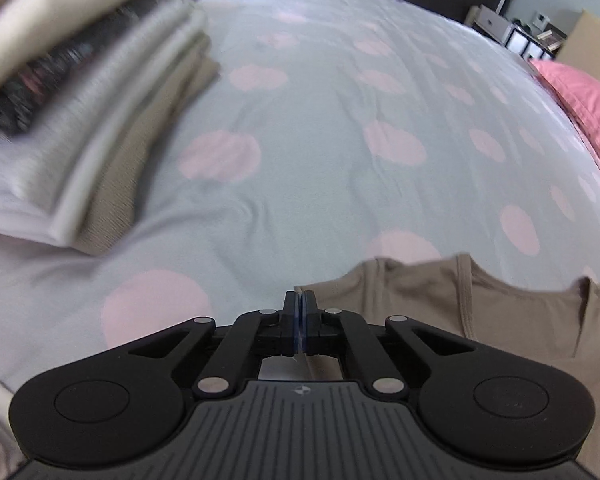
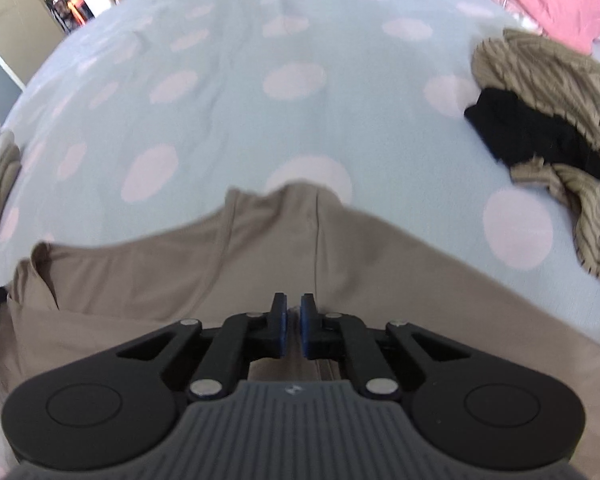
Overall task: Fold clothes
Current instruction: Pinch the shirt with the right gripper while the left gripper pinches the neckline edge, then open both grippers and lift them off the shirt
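Jersey this thin drapes limply: left claw (image 1: 300, 312) pinches the tan top (image 1: 440, 300) at its edge; right claw (image 2: 293, 320) hovers slightly parted.

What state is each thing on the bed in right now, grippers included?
Left gripper: shut, pinching the shirt's edge.
Right gripper: slightly open over the shirt, gripping nothing.
Taupe sleeveless shirt: spread on the bed, partly flattened, not yet folded.
Stack of folded clothes: folded, piled.
Striped tan garment: crumpled, unfolded.
Black garment: crumpled beside the striped one.
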Demonstrator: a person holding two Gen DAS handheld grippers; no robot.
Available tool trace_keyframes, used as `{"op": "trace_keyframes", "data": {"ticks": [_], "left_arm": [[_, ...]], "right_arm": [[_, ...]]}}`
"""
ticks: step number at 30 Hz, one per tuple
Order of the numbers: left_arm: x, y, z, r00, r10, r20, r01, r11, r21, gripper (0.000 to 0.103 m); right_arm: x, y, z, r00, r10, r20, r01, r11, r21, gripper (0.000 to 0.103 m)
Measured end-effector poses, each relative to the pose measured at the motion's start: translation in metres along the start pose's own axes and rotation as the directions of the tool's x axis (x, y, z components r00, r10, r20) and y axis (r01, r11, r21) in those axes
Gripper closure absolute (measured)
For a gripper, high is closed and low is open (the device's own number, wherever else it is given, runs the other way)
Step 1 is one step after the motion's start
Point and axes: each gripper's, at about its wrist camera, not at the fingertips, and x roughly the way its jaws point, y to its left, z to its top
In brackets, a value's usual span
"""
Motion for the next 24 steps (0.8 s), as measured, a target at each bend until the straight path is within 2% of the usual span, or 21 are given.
{"op": "trace_keyframes", "data": {"ticks": [5,8,11,14,16,20,24], "left_arm": [[-0.001,0.0,0.001,1.0,0.029,0.002,-0.029,0.999,0.023,0.103],[-0.002,-0.001,0.001,0.999,0.038,-0.004,-0.038,0.999,0.037,0.102],[-0.01,0.002,0.003,0.999,0.04,0.004,-0.04,0.999,0.035,0.101],[-0.024,0.003,0.003,0.999,0.033,0.01,-0.034,0.999,0.034,0.093],[-0.036,-0.003,0.001,0.999,0.032,0.021,-0.033,0.997,0.067,0.089],[-0.064,-0.016,-0.007,0.999,-0.003,0.041,-0.002,0.995,0.104,0.086],[-0.095,-0.028,-0.015,0.997,-0.025,0.071,0.015,0.991,0.133,0.081]], "right_arm": [[0.009,-0.003,-0.002,1.0,-0.004,-0.002,0.004,1.0,-0.011,0.094],[0.005,-0.007,-0.002,1.0,-0.019,0.014,0.019,1.0,-0.009,0.079],[0.0,-0.012,-0.002,0.999,-0.034,0.031,0.034,0.999,-0.006,0.077],[-0.016,-0.02,-0.003,0.998,-0.04,0.053,0.039,0.999,0.008,0.076],[-0.028,-0.026,-0.004,0.997,-0.044,0.068,0.042,0.999,0.018,0.071],[-0.054,-0.038,-0.007,0.994,-0.041,0.106,0.038,0.999,0.031,0.054],[-0.091,-0.058,-0.014,0.985,-0.056,0.165,0.053,0.998,0.022,0.052]]}}
